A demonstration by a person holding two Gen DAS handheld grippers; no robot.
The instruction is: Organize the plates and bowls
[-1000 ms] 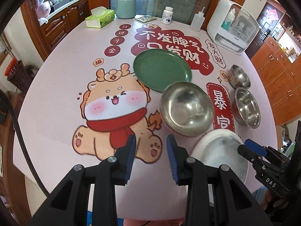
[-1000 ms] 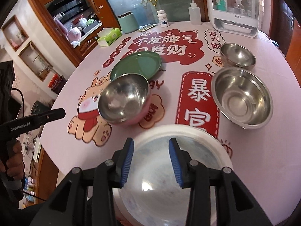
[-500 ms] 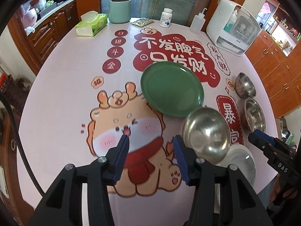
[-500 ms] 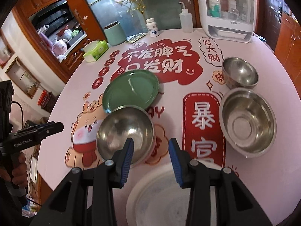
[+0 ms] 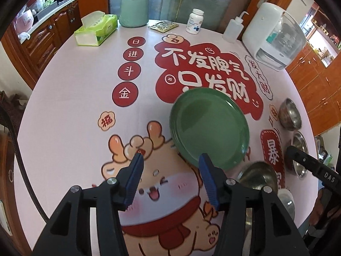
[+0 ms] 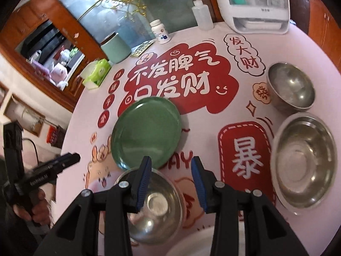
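Jaws of the left gripper (image 5: 170, 170) have just been opening and now stand spread with nothing between them, only the printed worktop (image 5: 70, 111) below. The green plate (image 5: 210, 128) lies flat just ahead and to the right of them, its near rim close beside the right fingertip; being round, it offers no long axis, so any rim point serves. Jaws of the right gripper (image 6: 171, 171) are partly spread and empty, hanging over the far rim of a steel bowl (image 6: 157, 211), with the plate just beyond. By my reading the left hand is nearer the plate's rim, the right nearer the bowl. Two more bowls (image 6: 302, 166) sit at the far right.
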